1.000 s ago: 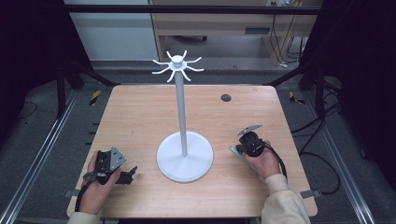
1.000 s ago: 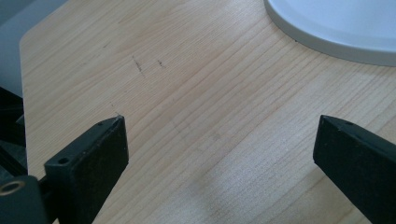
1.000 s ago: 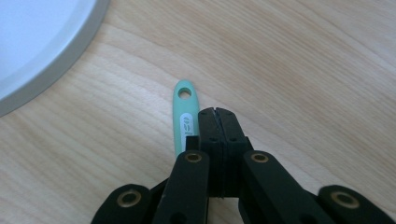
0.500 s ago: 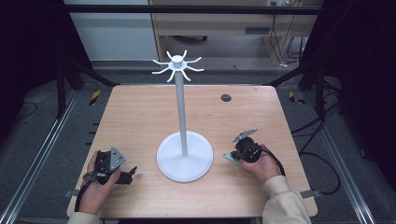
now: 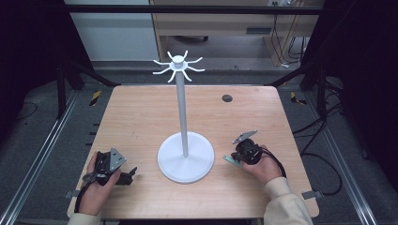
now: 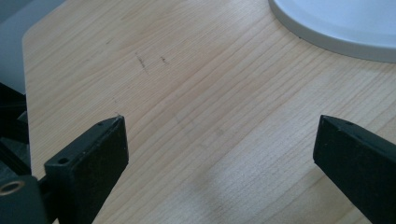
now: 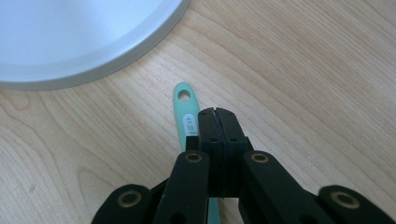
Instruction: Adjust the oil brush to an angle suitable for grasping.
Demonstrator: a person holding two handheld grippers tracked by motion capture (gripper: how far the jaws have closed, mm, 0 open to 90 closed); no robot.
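Right gripper view: right gripper (image 7: 215,112) fingers clenched together, nothing between them; mint handle (image 7: 185,112) flat on counter (image 7: 303,70) just beside, at 9 o'clock. Light, stiff, slick plastic; pinch mid-handle. Left gripper (image 6: 219,140) fingers spread, idle.

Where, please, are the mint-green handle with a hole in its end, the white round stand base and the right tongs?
Mint-green handle (image 7: 184,103): right gripper view, near its holed end.
White round stand base (image 5: 186,158): high view, top of the disc.
Right tongs (image 7: 217,113): right gripper view, tips of the shut jaws.
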